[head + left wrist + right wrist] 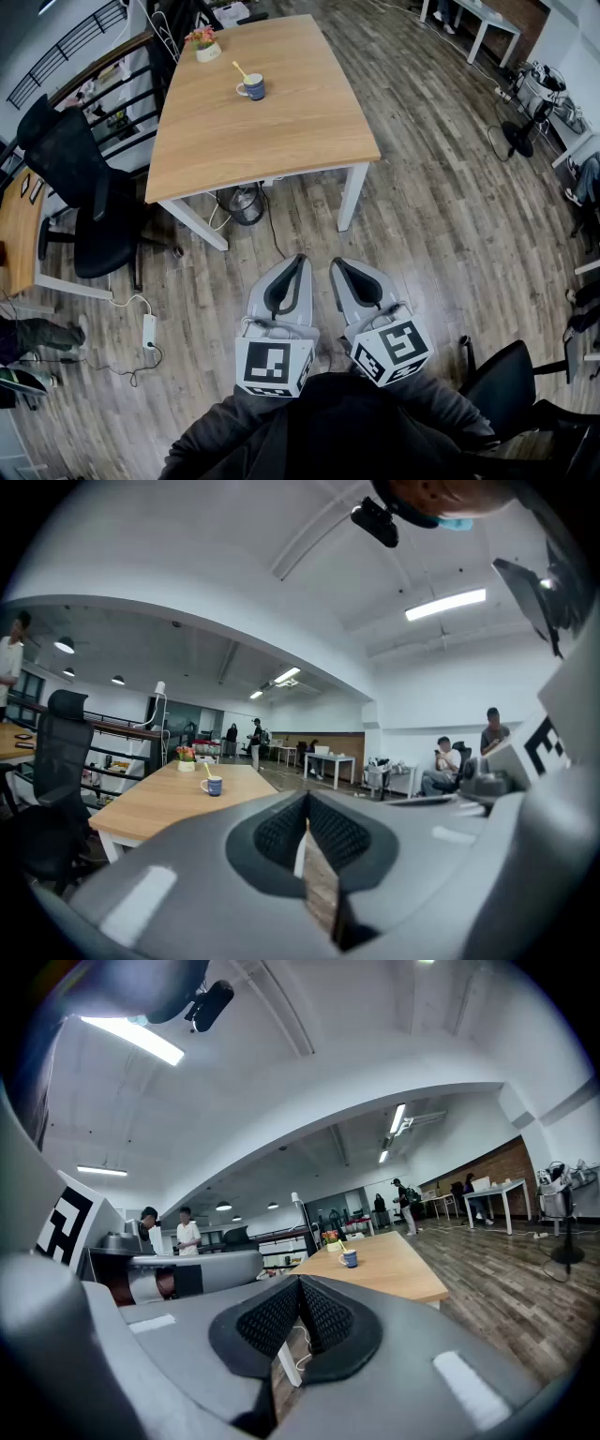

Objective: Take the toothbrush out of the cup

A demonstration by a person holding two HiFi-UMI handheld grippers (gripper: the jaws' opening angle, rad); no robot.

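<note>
A blue cup (253,87) stands on the wooden table (281,131) far ahead, with a yellow toothbrush (239,69) leaning out of it to the left. The same cup (214,786) shows small in the left gripper view, and the cup (349,1258) also sits distant in the right gripper view. My left gripper (296,260) and right gripper (335,264) are held side by side over the floor, well short of the table, both shut with nothing between the jaws.
A small flower pot (205,47) stands at the table's far left corner. A black office chair (80,192) is left of the table, another chair (511,384) at my right. Cables and a power strip (147,330) lie on the wooden floor. People stand and sit in the background.
</note>
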